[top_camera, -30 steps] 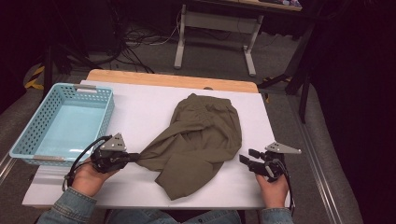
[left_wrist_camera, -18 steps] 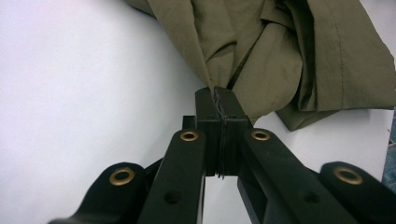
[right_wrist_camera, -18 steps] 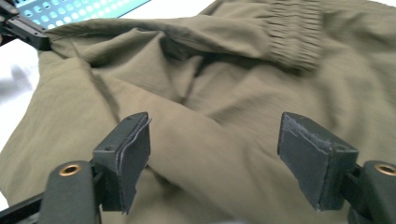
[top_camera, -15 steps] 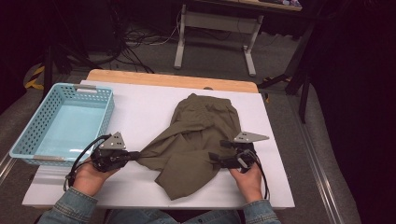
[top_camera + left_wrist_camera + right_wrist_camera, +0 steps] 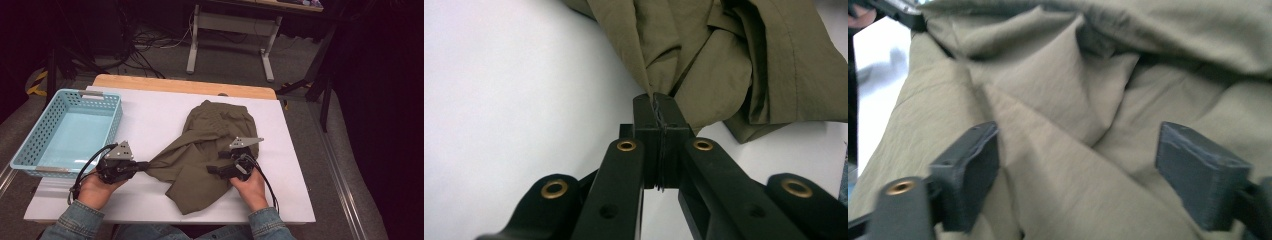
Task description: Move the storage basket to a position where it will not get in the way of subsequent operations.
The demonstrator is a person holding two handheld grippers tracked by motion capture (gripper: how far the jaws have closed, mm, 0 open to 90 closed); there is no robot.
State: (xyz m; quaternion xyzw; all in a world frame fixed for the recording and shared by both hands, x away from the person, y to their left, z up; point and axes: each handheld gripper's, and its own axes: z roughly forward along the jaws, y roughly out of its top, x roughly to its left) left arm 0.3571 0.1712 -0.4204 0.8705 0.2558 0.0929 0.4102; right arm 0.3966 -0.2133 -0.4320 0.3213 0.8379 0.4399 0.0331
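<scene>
An olive green garment [image 5: 210, 145] lies crumpled on the white table [image 5: 150, 115], right of centre. My left gripper [image 5: 142, 166] is at its left edge, shut on a pinch of the olive cloth [image 5: 684, 75]. In the left gripper view the gripper [image 5: 658, 107] has the fabric clamped between its closed jaws. My right gripper [image 5: 215, 162] hovers over the garment's middle with its jaws wide apart. The right gripper view shows that gripper [image 5: 1088, 165] open just above folds of the cloth [image 5: 1068, 105], with nothing between its fingers.
A light blue perforated basket [image 5: 30, 145] stands empty at the table's left. A wooden strip [image 5: 180, 86] runs along the far edge. Bare white table surface lies between basket and garment. Beyond the table are a metal frame [image 5: 230, 30] and cables on the floor.
My right gripper has moved left from the table's right side onto the middle of the garment. The left gripper has stayed shut on the cloth's left edge.
</scene>
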